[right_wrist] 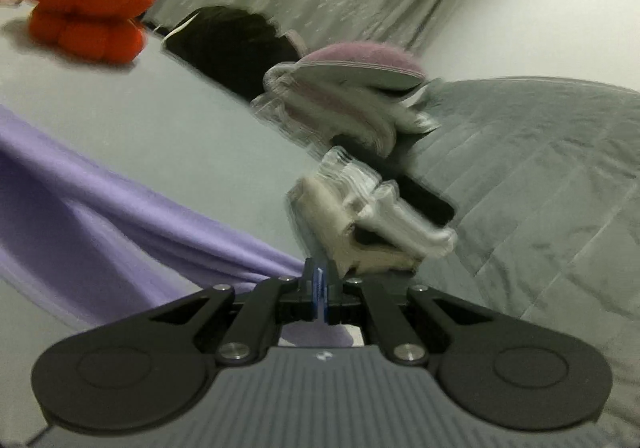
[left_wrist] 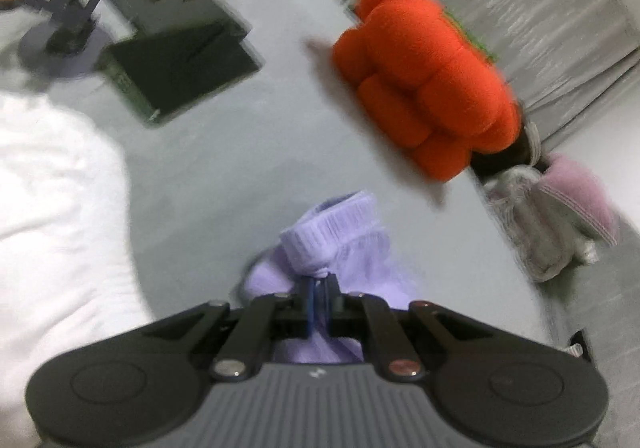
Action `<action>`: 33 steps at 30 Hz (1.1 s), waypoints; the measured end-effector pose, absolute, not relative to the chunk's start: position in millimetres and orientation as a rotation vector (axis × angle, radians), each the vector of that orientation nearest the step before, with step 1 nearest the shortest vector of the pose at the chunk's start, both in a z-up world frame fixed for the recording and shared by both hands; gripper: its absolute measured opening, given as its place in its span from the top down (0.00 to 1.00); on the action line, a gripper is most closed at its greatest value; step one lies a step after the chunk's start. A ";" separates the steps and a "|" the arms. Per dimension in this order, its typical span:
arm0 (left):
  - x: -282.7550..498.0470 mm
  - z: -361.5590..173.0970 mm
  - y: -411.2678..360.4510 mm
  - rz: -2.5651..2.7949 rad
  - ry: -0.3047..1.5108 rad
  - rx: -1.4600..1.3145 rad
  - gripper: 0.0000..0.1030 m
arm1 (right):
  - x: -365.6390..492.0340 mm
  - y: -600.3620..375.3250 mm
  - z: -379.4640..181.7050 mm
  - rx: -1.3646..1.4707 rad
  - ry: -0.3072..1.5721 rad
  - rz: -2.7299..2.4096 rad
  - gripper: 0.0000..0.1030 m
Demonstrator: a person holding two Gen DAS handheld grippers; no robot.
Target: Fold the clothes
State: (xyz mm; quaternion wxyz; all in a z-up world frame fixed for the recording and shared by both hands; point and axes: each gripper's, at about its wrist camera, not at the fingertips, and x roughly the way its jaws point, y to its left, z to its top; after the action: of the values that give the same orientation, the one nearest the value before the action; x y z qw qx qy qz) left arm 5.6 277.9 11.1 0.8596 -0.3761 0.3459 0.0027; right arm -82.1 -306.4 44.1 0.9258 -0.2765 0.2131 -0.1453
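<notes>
Both claws are pinched on the lilac garment [left_wrist: 340, 244]: the left claw [left_wrist: 320, 282] nips its ribbed cuff, the right claw [right_wrist: 320, 280] its edge. Cloth stretches toward nine o'clock across the counter [right_wrist: 180, 108], likely kept taut for a fold

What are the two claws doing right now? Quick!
Left claw: shut on the purple cloth.
Right claw: shut on the same purple cloth, at its edge.

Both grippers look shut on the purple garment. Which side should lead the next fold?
Left, probably. The left gripper pinches the ribbed cuff of the purple garment, with bare grey table ahead. The right gripper grips a taut edge beside the stacked clothes, leaving less room.
</notes>
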 end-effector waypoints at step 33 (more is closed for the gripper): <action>-14.8 46.0 273.8 -0.082 0.635 -0.828 0.47 | -80.0 -339.6 47.0 -0.041 0.778 -0.131 0.84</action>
State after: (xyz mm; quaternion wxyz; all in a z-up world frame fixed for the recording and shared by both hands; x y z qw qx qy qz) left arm -14.8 273.8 46.0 0.8662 -0.3952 0.3031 -0.0391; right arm -80.0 -339.6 47.0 0.9229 -0.0200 0.3792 -0.0639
